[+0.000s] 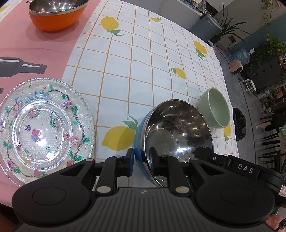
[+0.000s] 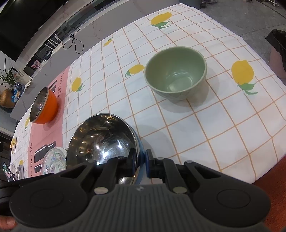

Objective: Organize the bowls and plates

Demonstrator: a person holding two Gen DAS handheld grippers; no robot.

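flanking blue bowl (image 1: 177, 132): green bowl (image 1: 215, 108), glass plate (image 1: 42, 128)

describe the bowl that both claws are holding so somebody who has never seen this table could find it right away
On the lemon-print tablecloth, look nearest the person, between the green ceramic bowl and the flowered glass plate. The blue bowl sits there tilted, its rim pinched by the left claw and the right claw. Like the orange bowl it has a mirror steel lining, but only this one is blue outside.

Left black two-finger gripper (image 1: 142, 160) clamped across the rim of the blue-sided steel-lined bowl (image 1: 177, 128). Right black two-finger gripper (image 2: 141, 161) clamped on the same rim, opposite side.
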